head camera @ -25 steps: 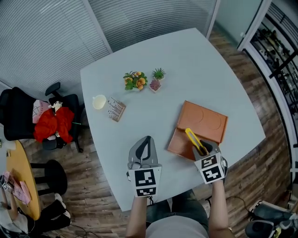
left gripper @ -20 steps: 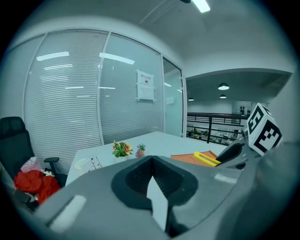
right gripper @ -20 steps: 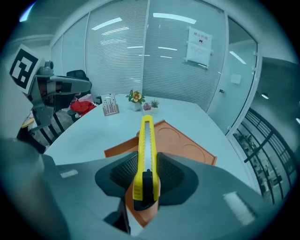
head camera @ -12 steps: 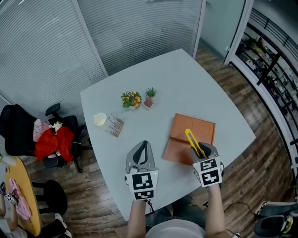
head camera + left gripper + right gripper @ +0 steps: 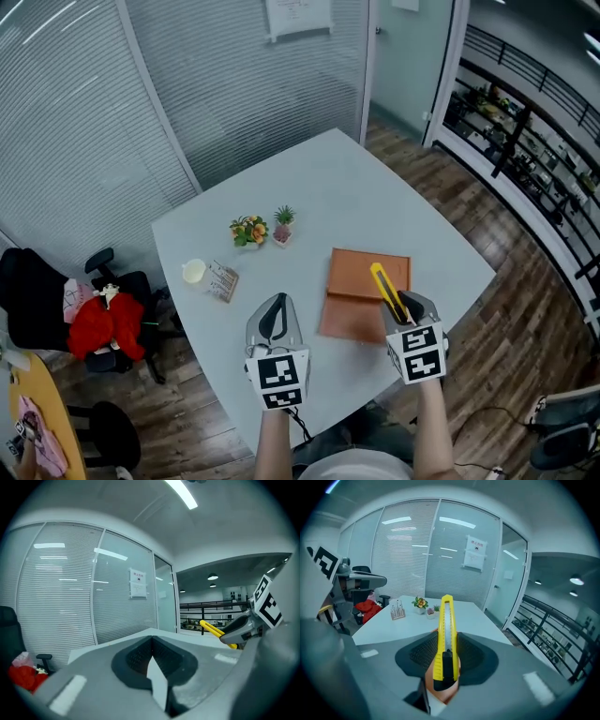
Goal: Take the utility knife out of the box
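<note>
The yellow utility knife [image 5: 387, 292] is clamped between the jaws of the right gripper [image 5: 403, 307], which presses on its rear end near the black slider. The rest of its body sticks out ahead of the jaws. In the right gripper view the knife [image 5: 446, 634] stands narrow edge up between the ribbed pads of that gripper [image 5: 446, 641], its tip pointing away over the surface, with a patch of orange showing below it. From the head view its front half lies over the near right part of the orange box [image 5: 349, 317], held up off it rather than lying inside. The box sits flat and open on the pale surface [image 5: 328, 197], close to the near edge.

The left gripper [image 5: 275, 302] is held in the air to the left of the box, well apart from it. In the left gripper view its jaws [image 5: 152, 641] are closed together with nothing between them, and the knife [image 5: 213, 629] shows off to the right.

Farther back on the surface stand two small potted plants [image 5: 248, 230] side by side. To their left are a pale cup [image 5: 194, 272] and a small rack [image 5: 222, 280], just beside each other. Off the surface at the left, a dark office chair [image 5: 37, 300] carries a red garment [image 5: 108, 323], and slatted blinds line the glass walls behind
</note>
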`<state>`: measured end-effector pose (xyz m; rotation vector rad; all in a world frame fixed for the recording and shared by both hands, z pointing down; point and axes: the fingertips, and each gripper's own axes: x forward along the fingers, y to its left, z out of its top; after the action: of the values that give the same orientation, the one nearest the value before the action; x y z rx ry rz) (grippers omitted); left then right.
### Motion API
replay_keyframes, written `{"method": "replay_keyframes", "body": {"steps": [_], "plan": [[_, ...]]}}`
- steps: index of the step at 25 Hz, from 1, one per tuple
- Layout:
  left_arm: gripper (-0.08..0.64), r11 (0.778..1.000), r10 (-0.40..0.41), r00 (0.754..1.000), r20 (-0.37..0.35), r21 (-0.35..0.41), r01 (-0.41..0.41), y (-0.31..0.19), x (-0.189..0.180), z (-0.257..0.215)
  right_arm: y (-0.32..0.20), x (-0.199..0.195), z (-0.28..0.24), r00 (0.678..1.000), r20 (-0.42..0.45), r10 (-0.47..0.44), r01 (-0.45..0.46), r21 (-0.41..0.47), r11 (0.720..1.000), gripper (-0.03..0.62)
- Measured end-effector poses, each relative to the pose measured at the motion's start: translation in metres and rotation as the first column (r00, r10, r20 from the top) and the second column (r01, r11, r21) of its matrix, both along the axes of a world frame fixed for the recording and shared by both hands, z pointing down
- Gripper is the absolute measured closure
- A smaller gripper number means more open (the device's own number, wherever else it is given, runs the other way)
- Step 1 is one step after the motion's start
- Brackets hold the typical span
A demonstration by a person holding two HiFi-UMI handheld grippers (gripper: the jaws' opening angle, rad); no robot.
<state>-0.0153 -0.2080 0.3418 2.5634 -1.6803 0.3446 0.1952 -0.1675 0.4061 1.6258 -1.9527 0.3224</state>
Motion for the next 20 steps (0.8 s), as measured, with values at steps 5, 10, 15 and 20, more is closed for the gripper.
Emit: {"method": "replay_keyframes", "body": {"steps": [5, 10, 15, 20], "plan": [[0.56, 1.0, 0.018, 1.0, -0.008, 0.022, -0.018, 0.007, 0.002, -0.011, 0.009, 0.003, -0.019, 1.0, -0.003, 0.031, -0.031, 0.042, 0.999, 0.437], [0.56, 0.998, 0.042, 0.999, -0.016, 0.05, -0.041, 0.012, 0.006, -0.022, 0.016, 0.002, -0.033, 0.999, -0.004, 0.049, -0.048, 0.085, 0.995, 0.437], [0.56, 0.995, 0.062, 0.998, -0.019, 0.074, -0.06, 0.017, 0.011, -0.031, 0.02, 0.001, -0.048, 0.998, 0.005, 0.067, -0.068, 0.135, 0.989, 0.437], [0.56, 0.994, 0.072, 0.997, -0.02, 0.087, -0.07, 0.02, 0.012, -0.036, 0.023, -0.003, -0.057, 0.997, 0.008, 0.076, -0.077, 0.164, 0.983, 0.437]]}}
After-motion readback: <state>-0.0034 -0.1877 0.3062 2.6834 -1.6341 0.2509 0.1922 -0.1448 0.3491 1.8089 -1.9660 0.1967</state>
